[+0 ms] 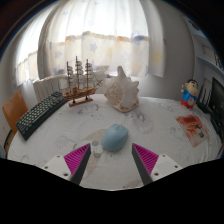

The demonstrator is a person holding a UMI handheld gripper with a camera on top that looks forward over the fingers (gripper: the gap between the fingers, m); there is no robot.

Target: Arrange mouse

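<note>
A light blue mouse [115,137] lies on the white patterned table [150,125], just ahead of the fingers and slightly left of the middle between them. My gripper [111,165] is open, with its two pink pads [78,157] spread wide and nothing between them. The mouse is a little beyond the fingertips and apart from both fingers.
A dark keyboard [38,115] lies at the left. A model ship [80,82] and a white seashell [121,92] stand at the back. A small figurine [188,94] and a red-printed card [190,124] are at the right. A small white object [96,146] sits by the left finger.
</note>
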